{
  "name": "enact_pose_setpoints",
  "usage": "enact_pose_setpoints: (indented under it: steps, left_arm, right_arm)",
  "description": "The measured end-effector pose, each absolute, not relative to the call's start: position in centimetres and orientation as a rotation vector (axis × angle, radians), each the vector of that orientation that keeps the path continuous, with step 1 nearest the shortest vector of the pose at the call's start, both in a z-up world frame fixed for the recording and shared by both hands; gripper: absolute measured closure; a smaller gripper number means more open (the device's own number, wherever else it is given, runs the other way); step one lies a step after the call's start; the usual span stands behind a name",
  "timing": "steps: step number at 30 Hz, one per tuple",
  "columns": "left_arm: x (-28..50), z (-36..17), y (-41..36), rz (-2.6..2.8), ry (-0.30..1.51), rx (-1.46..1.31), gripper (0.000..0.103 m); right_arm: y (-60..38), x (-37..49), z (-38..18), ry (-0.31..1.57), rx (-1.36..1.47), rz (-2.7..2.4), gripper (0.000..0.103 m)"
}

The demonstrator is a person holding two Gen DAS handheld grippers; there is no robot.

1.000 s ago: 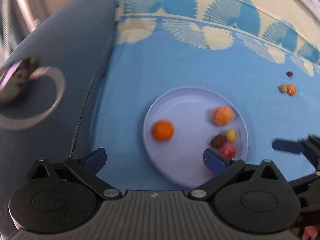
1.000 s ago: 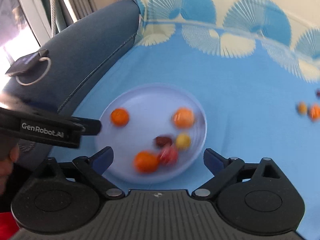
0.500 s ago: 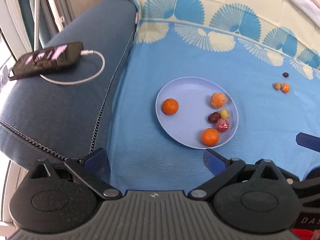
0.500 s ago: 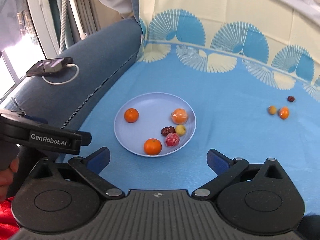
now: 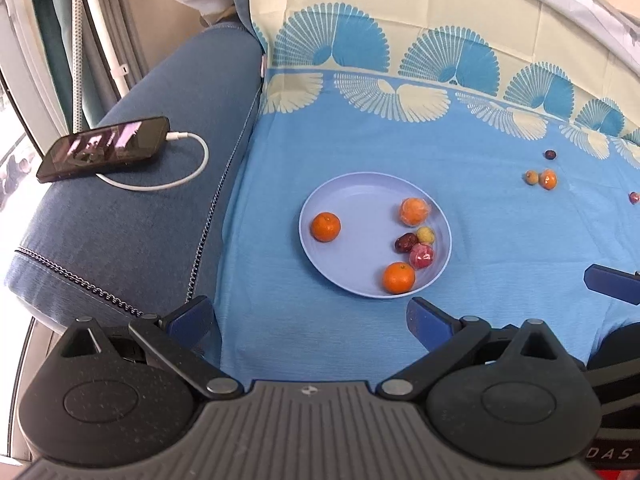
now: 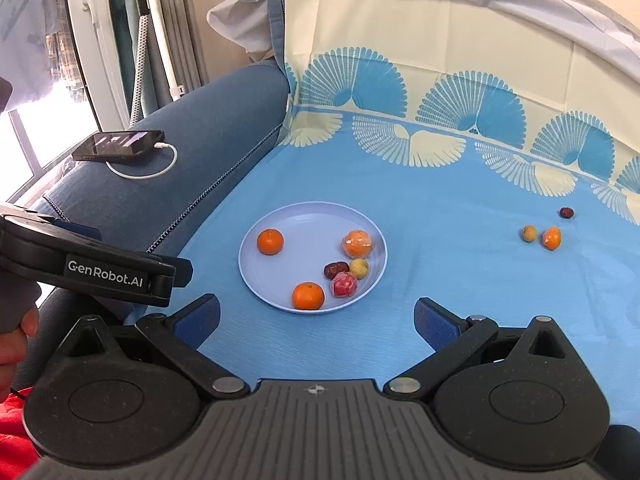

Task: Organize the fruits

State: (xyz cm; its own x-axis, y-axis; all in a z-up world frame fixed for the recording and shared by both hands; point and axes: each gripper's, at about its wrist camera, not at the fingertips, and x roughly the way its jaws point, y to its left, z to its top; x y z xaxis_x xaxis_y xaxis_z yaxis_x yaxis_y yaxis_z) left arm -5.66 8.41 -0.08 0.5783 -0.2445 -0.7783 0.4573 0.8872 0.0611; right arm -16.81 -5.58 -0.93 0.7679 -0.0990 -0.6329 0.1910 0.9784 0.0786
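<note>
On the blue cloth (image 5: 500, 240) a lilac plate (image 5: 360, 208) sits ahead of both grippers, holding 6 fruits: 1 orange (image 5: 325, 227) alone on its left side, a wrapped orange (image 5: 414, 211) at the far right, a small yellow fruit (image 5: 425, 235) touching a dark red date (image 5: 405, 242), a wrapped red fruit (image 5: 421, 256) just below them, and a second orange (image 5: 398, 278) at the near rim. Left gripper (image 5: 312, 320) has its jaws spread wide with nothing between them; the plate lies beyond the fingertips, clear of both, its near rim just past the right finger (image 5: 428, 322). Right gripper (image 6: 316, 316) is also fully spread and holds nothing; the plate lies ahead between the lines of its 2 fingers, not touching either.

Loose fruit lies well apart to the right on the cloth: a small yellow one (image 6: 528, 233) beside a small orange one (image 6: 551, 237), a dark one (image 6: 566, 212) further back, and 1 more reddish piece (image 5: 634, 197) at the edge of the left view.

A phone (image 5: 104, 148) with a white cable (image 5: 188, 168) rests on the blue sofa arm (image 5: 120, 232) at left. A hand (image 6: 14, 344) grips the left gripper's handle.
</note>
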Motion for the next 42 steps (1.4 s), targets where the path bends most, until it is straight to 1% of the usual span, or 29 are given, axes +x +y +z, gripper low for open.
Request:
enact_pose_setpoints:
  steps: [42]
  left_arm:
    - [-4.9, -1.0, 7.7, -0.405, 0.888, 0.291, 0.0]
  right_arm:
    - [-6.9, -16.7, -2.3, 0.696, 0.21, -0.196, 0.001]
